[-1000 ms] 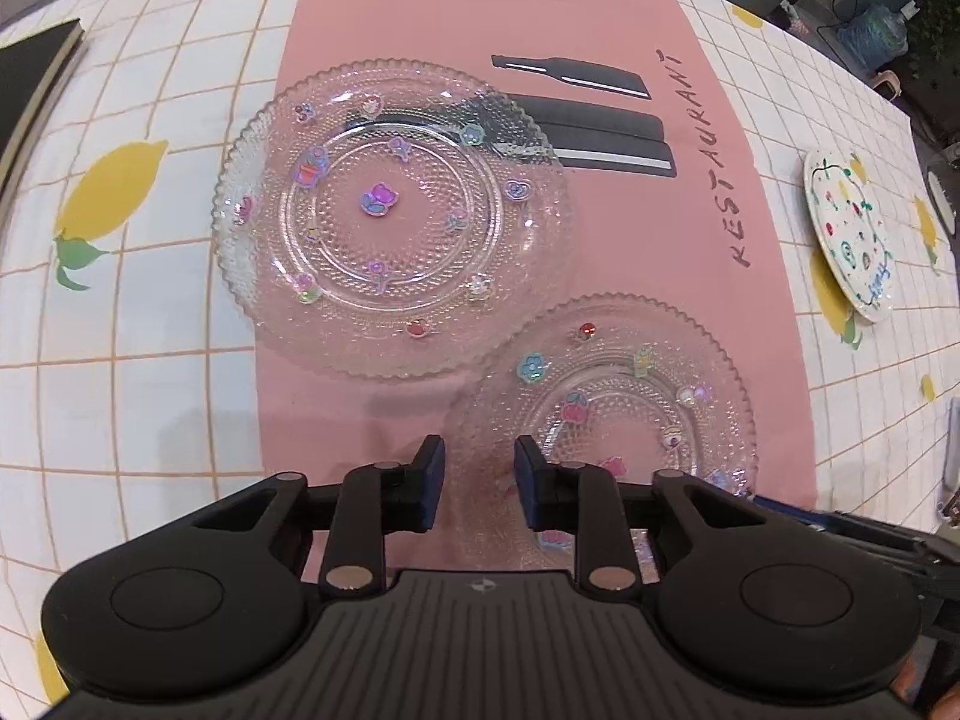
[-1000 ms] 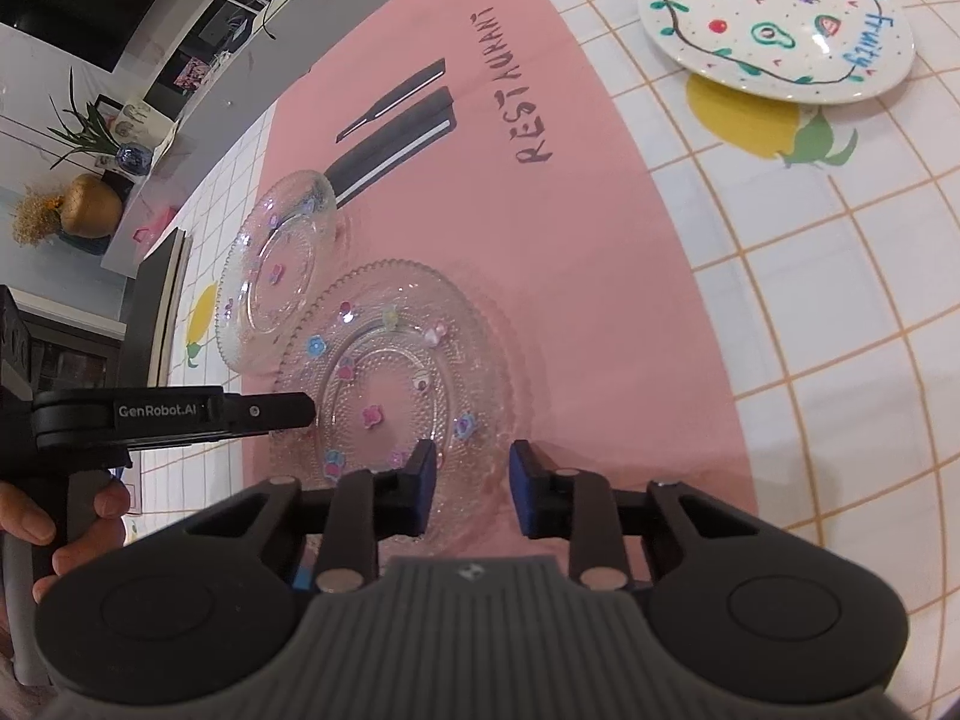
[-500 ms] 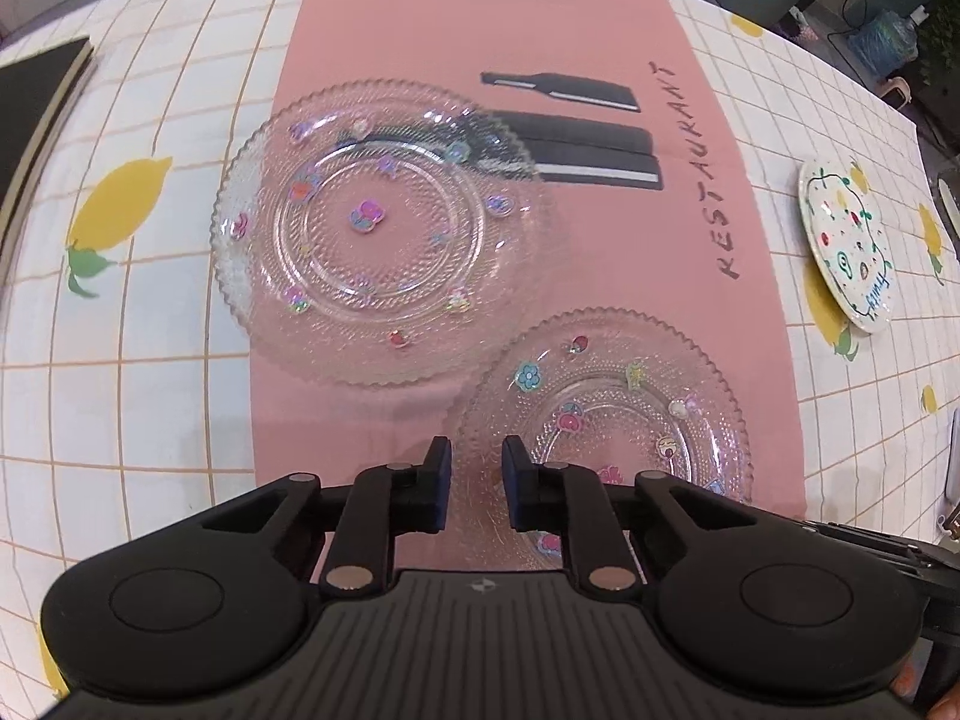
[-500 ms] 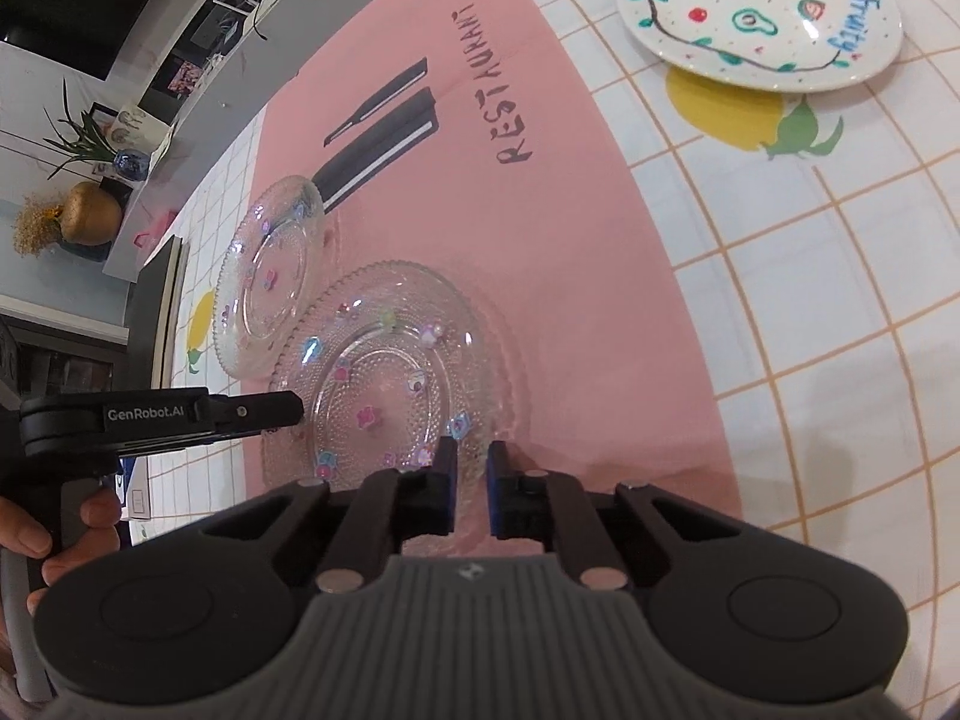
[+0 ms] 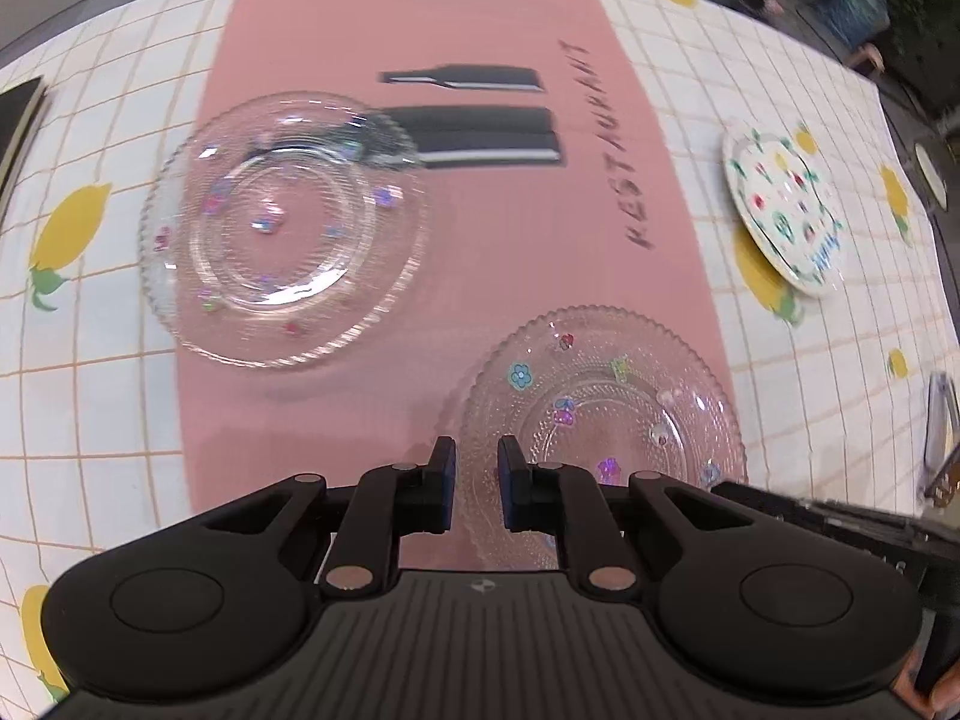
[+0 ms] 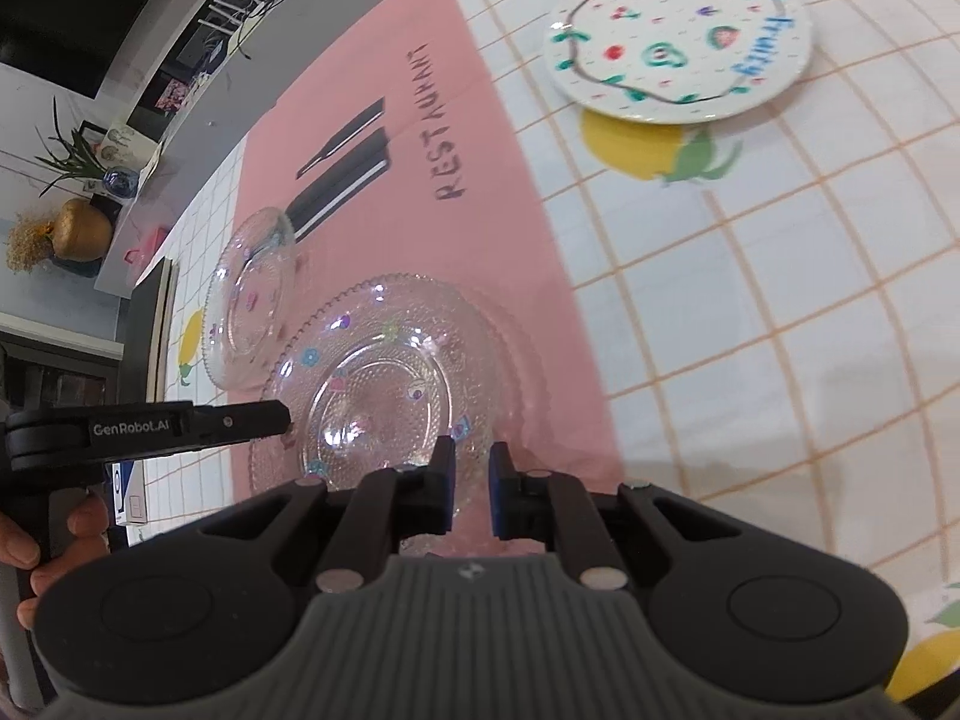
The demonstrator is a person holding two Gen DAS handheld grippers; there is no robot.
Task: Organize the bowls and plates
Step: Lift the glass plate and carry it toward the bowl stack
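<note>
A small clear glass plate (image 5: 600, 408) with flower stickers hovers just over the pink placemat (image 5: 510, 240). My left gripper (image 5: 477, 462) has the plate's left rim between its pads, and its jaws are closing on it. My right gripper (image 6: 471, 462) is shut on the opposite rim of the same plate (image 6: 384, 384). In the right wrist view the left gripper (image 6: 258, 417) reaches in from the left, held by a hand (image 6: 54, 540). A larger clear glass plate (image 5: 282, 228) lies on the mat further back, apart from the held one.
A white plate painted with fruit (image 5: 786, 210) rests on the lemon-print tablecloth (image 5: 90, 408) to the right. A black slab (image 5: 18, 120) lies at the left table edge. A dark-rimmed object (image 5: 939, 432) sits at the right edge.
Both grippers closed onto the small plate's rim. It has come up off the mat and moved away from the larger plate, which it was touching before.
</note>
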